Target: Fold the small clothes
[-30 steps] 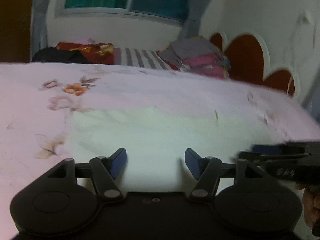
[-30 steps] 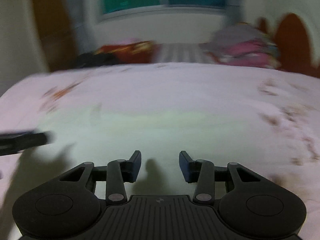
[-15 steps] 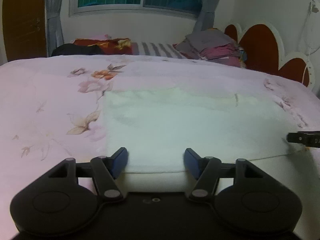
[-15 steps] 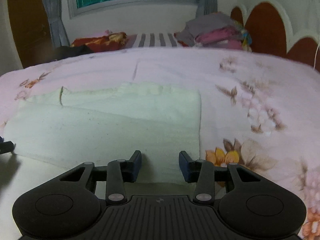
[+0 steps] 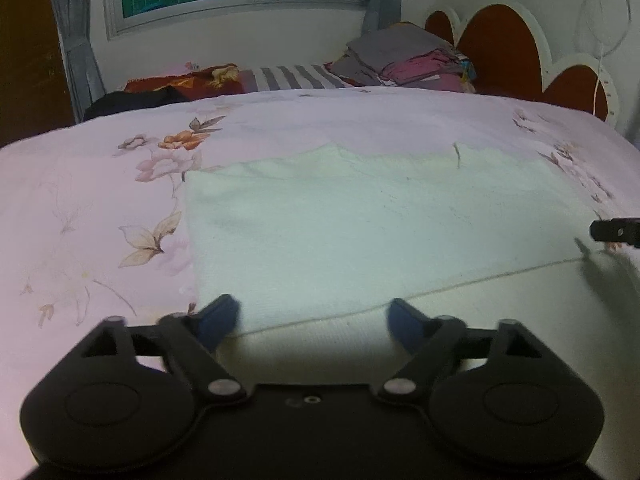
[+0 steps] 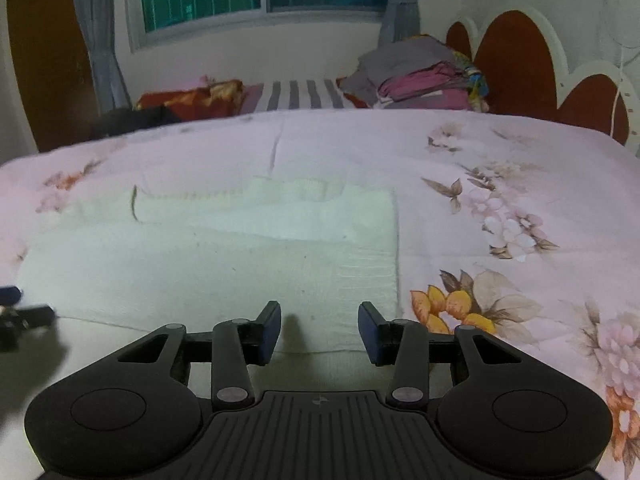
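White cloth flat mid-bed, folded over once. Left gripper jaws opening, empty, over near-left corner; right gripper half-spread, empty, near-right corner. Both poised, likely for next fold.

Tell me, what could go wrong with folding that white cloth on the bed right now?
The left hand-held gripper is opening and holds nothing, so the white cloth's folded edge might spring loose. The right hand-held gripper also hangs open over the cloth's near corner; a careless grab could pinch the flowered bedsheet too.
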Demonstrator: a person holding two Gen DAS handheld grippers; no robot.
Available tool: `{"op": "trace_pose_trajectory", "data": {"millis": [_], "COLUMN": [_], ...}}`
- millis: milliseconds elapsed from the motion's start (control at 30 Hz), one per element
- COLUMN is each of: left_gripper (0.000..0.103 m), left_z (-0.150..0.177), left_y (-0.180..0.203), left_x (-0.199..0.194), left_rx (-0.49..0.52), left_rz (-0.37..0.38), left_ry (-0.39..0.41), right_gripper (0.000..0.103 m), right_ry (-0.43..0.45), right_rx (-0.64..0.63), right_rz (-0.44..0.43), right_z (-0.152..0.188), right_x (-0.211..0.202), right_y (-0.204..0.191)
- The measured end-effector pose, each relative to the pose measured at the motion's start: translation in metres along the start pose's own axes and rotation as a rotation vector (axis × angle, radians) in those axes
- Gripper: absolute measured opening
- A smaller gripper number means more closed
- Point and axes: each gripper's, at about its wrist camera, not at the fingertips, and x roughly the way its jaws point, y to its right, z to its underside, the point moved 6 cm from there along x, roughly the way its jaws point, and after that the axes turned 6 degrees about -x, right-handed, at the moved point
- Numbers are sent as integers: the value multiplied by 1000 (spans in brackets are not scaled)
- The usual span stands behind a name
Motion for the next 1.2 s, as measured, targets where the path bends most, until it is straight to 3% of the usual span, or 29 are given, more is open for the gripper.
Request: {"op": "trace_pose_trajectory", "data": {"millis": [67,400,500,700,867,933,1000,1200], "left_gripper": [94,97,94,87,72,70,65,49], "left_z": [2,35,58,112,152,166,181,212], "left_y": [1,-13,-16,-16,-16,-16,-14,-18], "left_x": [-5,-62,-87,-140,-182,-193,-202,-216], "left_rx": [11,-1,-6,-58,-143,-180,-214,-336], "left_rz": [-4,-64,-94,-130,-75,-47,-19,83], "left_ry": [2,41,41,18,4,-7,-19,-45], "right_gripper": [43,44,66,66,65,57,56,55], "right_ry": [5,11,25,20,-27,-44,-62,-97], "right_rx": [23,67,72,100,143,166,187,331], "right_rz": [-2,-39,-59,-130,-172,-193,-199,-287], "right_z": [1,23,36,81,133,156,177,216], "right_x": [-12,-55,-72,-121,-166,-183,-198,-218], "right_y": [-1,8,10,26,45,52,60,80]}}
